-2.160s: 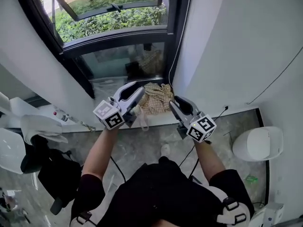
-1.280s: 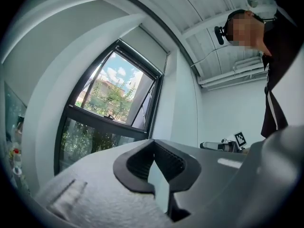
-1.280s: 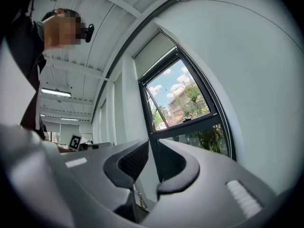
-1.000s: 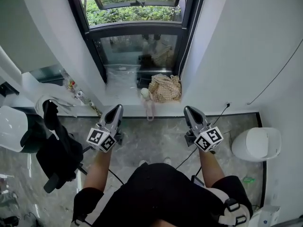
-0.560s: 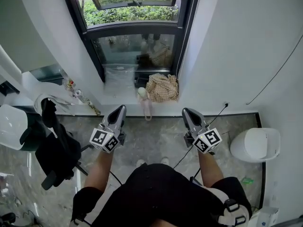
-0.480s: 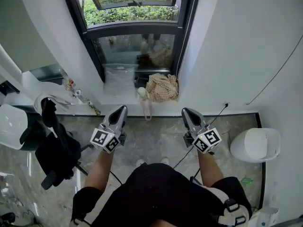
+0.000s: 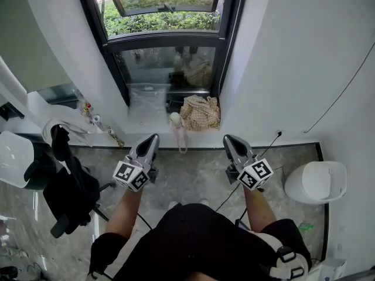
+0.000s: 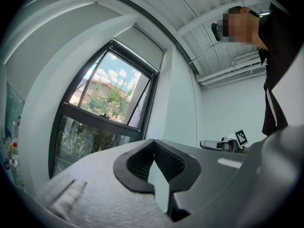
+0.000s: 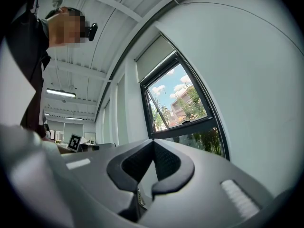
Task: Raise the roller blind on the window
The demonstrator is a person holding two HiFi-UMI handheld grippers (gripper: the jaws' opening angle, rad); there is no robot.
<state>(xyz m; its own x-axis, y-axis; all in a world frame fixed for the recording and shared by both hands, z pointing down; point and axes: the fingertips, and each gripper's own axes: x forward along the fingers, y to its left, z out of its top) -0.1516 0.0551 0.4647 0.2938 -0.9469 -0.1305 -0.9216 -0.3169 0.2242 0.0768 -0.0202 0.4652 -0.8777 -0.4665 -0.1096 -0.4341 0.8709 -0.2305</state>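
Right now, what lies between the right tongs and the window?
In the head view, a beige checked cloth bag sits on the white sill between the right tongs and the dark-framed window.

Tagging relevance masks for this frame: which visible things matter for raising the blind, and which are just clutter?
Job:
window
roller blind, covering only its top part
left gripper and right gripper, both shut and empty

Lying about:
checked bag below the window
black jacket
white round container
floor cable

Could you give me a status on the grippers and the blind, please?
Left gripper shut, empty. Right gripper shut, empty. Roller blind rolled up high. Checked bag on sill, untouched.
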